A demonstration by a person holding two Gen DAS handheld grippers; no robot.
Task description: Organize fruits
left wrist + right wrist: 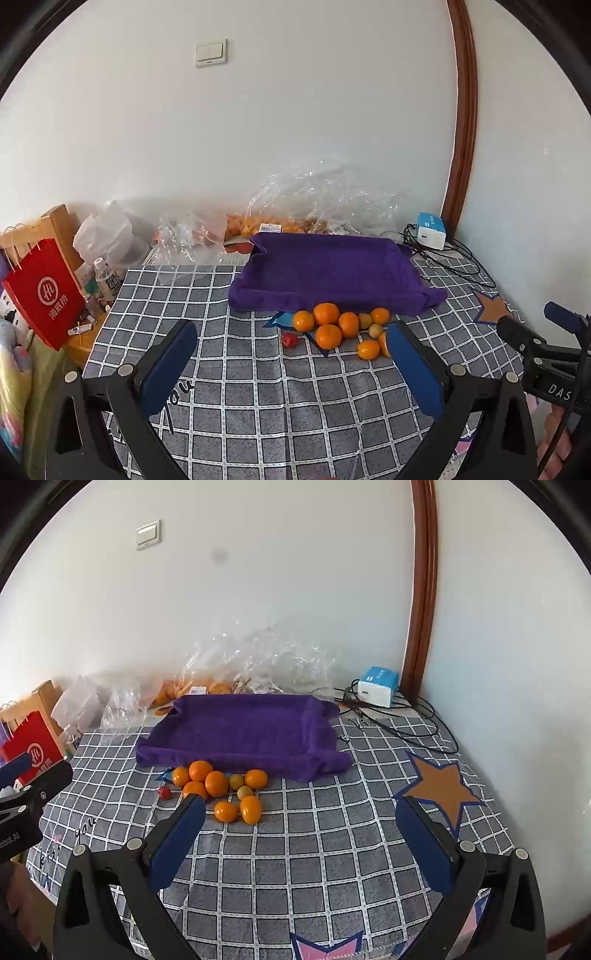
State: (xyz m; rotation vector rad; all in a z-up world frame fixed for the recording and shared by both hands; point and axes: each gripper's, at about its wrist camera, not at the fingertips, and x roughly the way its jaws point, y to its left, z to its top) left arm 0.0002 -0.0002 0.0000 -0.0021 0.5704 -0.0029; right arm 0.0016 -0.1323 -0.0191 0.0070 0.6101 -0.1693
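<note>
A pile of several oranges (328,325) (216,783) lies on the checked cloth just in front of a tray lined with a purple towel (332,273) (240,731). Two small yellow-green fruits (376,329) (244,792) sit among them, and a small red fruit (290,340) (164,792) lies to their left. My left gripper (291,341) is open, nothing between its blue pads, hovering short of the pile. My right gripper (301,814) is open too, to the right of the fruit. The towel-lined tray holds no fruit.
Clear plastic bags (314,206) with more orange fruit lie behind the tray against the wall. A white and blue box (378,686) with black cables sits at the back right. A red paper bag (44,295) and bottles stand left of the table (240,387).
</note>
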